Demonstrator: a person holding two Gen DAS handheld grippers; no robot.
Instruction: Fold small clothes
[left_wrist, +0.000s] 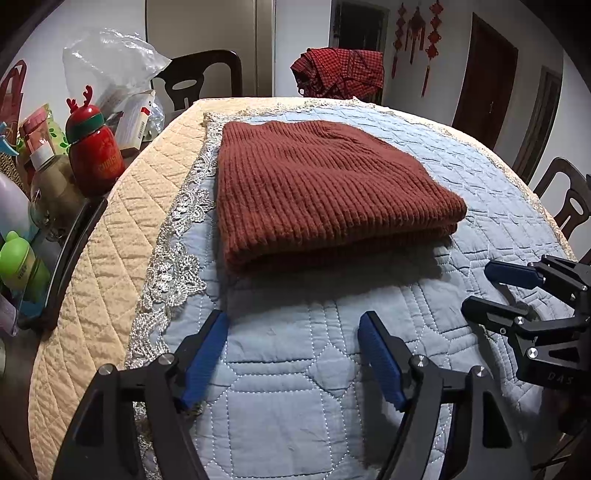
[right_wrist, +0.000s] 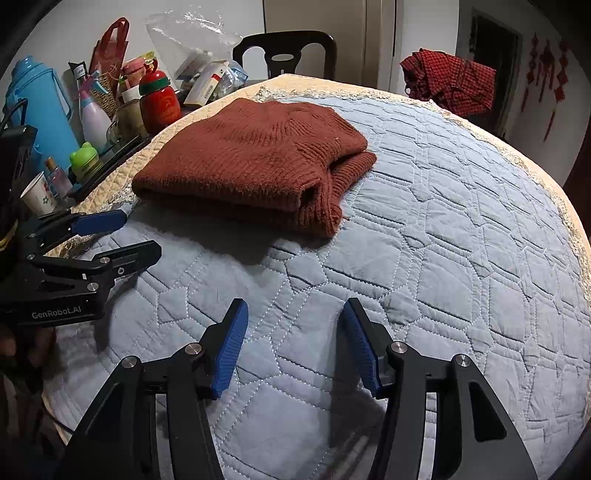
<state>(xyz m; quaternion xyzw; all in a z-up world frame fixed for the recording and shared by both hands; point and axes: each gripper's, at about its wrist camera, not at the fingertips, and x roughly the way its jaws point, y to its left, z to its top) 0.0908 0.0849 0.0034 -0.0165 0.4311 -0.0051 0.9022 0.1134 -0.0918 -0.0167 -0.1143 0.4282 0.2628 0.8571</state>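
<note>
A rust-brown ribbed knit sweater (left_wrist: 317, 188) lies folded in a neat rectangle on the blue quilted cloth (left_wrist: 295, 387). In the right wrist view the sweater (right_wrist: 251, 162) shows its stacked layers and a cuff at its right end. My left gripper (left_wrist: 293, 317) hovers just in front of the sweater's near fold, open, with only quilt between its blue pads. My right gripper (right_wrist: 294, 304) is also open over bare quilt, short of the sweater. Each gripper shows in the other's view: the right gripper (left_wrist: 480, 288) at the right edge, the left gripper (right_wrist: 142, 233) at the left edge.
A beige quilted cover (left_wrist: 110, 236) with lace trim lies under the blue cloth. Left of it stand a red reindeer flask (left_wrist: 94, 147), bottles, a blue thermos (right_wrist: 40, 107), a paper cup (right_wrist: 38, 197) and a plastic bag. Dark chairs (left_wrist: 203, 79) ring the table; a red checked cloth (left_wrist: 340, 72) hangs on one.
</note>
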